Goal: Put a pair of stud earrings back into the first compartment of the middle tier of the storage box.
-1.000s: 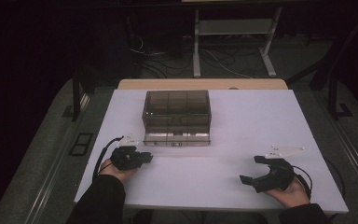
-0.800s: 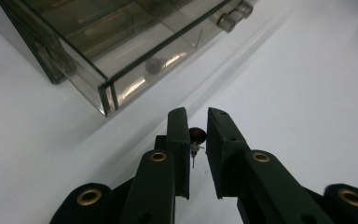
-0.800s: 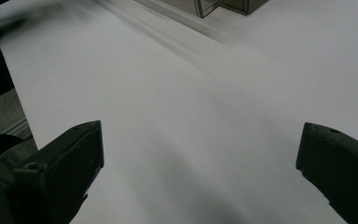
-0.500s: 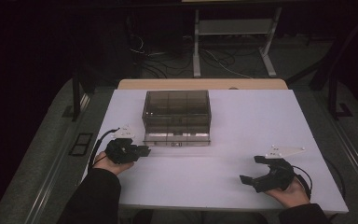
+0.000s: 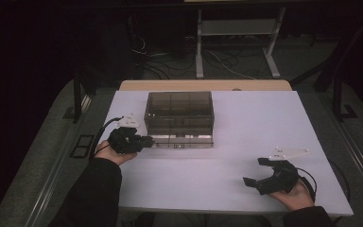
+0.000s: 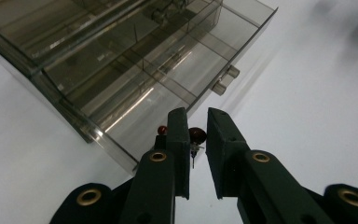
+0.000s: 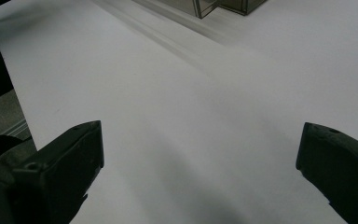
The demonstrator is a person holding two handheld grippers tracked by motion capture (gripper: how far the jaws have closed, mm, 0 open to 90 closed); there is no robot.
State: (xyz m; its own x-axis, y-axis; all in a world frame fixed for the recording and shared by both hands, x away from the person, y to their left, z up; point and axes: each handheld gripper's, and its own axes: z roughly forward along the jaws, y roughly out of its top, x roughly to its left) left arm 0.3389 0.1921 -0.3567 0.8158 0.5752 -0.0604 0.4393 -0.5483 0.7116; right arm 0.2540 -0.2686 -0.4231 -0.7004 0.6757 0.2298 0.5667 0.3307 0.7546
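White surface (image 5: 227,123), smoky compartment box (image 5: 179,116) centre frame; left gripper (image 6: 196,140) jaws narrow on small red-headed pins (image 6: 196,135), right gripper (image 5: 255,172) jaws wide, lower right

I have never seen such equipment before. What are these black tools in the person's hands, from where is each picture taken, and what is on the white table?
A person holds a two-jaw tool in each hand. The left hand-held gripper sits at the front left corner of a smoky clear plastic compartment box, which stands on the white table. The right hand-held gripper rests apart, near the table's front edge, jaws wide open.

The high view looks down from above. Each gripper view comes from a camera riding on that tool, looking along its black jaws.

In the left gripper view, the jaws stand close together, with something small and dark red just beyond them; whether they grip it is unclear.
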